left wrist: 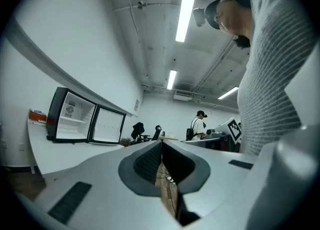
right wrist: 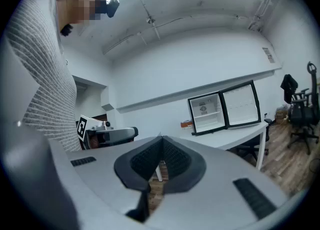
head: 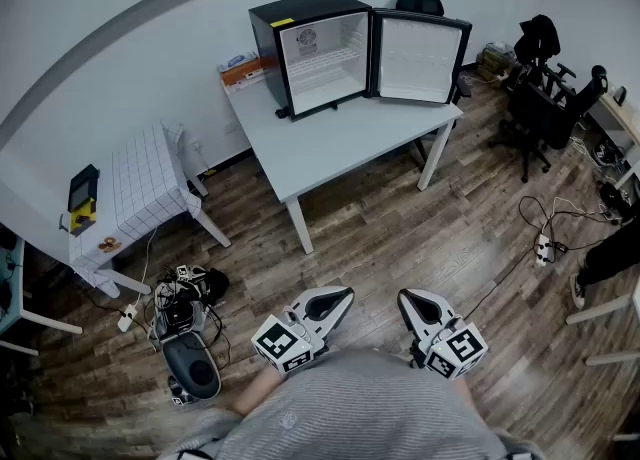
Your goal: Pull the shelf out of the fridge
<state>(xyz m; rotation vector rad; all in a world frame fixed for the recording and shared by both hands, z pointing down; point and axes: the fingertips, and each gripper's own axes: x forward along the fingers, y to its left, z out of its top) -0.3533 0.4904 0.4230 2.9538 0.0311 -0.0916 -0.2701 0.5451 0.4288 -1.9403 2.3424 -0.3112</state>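
We carry the left tongs (head: pixel 338 298) and right tongs (head: pixel 410 300) clenched and empty at our waist, likely because the open fridge (head: pixel 310 48), its shelf (head: pixel 322 61) inside, stands well apart on the table (head: pixel 340 143).

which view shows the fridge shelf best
Head view: it looks into the open mini fridge at the white shelf. Both gripper views show it far off, the shelf a thin line.

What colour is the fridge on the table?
The fridge is black outside, door frame included, and white inside. The head view shows it best.
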